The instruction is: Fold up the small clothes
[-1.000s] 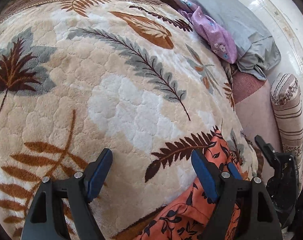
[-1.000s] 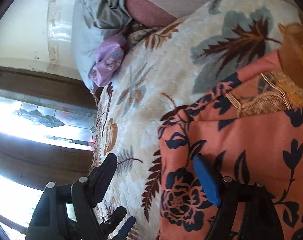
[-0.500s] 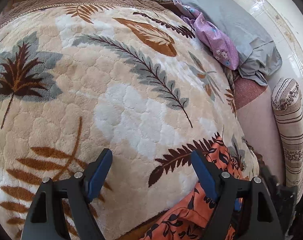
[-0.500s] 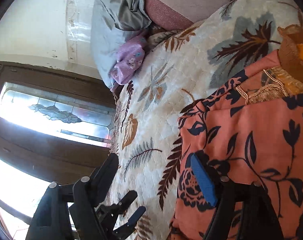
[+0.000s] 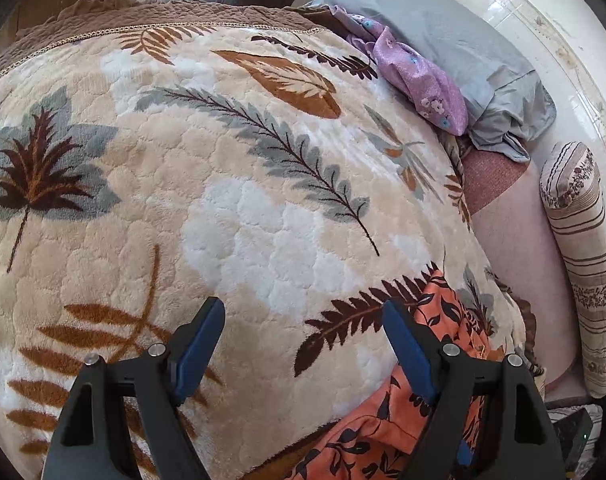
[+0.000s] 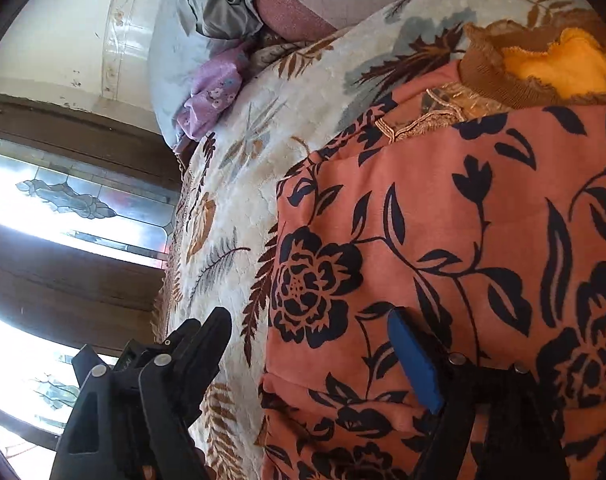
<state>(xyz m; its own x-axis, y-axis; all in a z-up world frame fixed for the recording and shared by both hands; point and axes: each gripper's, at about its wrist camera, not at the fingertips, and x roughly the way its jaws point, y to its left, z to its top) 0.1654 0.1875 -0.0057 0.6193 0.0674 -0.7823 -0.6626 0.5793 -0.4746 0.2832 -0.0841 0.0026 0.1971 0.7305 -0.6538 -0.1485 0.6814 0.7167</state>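
Where leaf-patterned blanket (image 5: 243, 200) ends, grey pillow (image 5: 455, 40) (rumpled) meets wall (image 5: 543, 12).

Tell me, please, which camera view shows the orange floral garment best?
The right wrist view: the garment fills most of it, with pattern and folded edge clear. The left wrist view catches only a corner, partly behind a finger.

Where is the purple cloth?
The purple cloth lies at the far edge of the leafy blanket, against the grey pillow. It is upper right in the left view, upper left in the right view.
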